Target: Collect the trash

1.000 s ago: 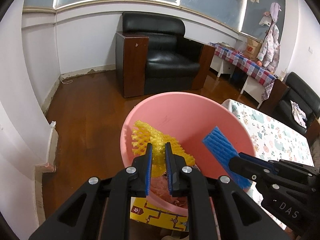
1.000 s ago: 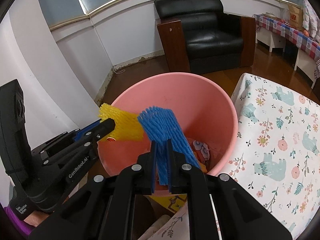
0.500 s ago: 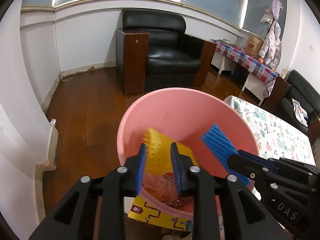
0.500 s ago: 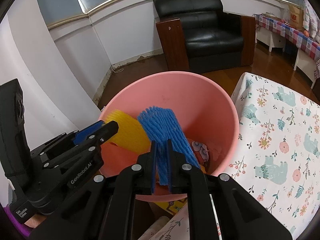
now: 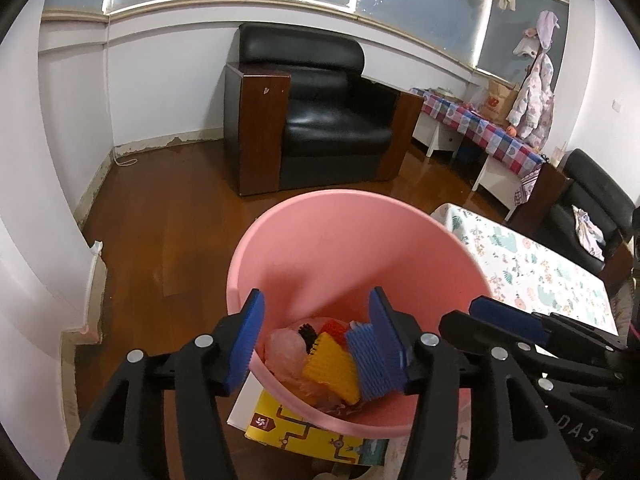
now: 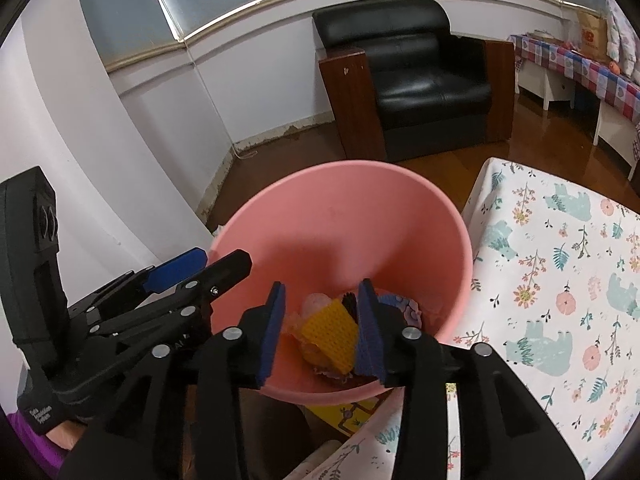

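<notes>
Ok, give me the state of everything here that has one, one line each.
left tongs: open, jaws have just been opening, nothing gripped, over the bin.
right tongs: open, jaws have just been opening, nothing gripped, over the bin.
pink bin: upright, no lid, trash at the bottom.
yellow foam net: released, lying in the bin.
blue foam net: released, lying in the bin beside the yellow one.
</notes>
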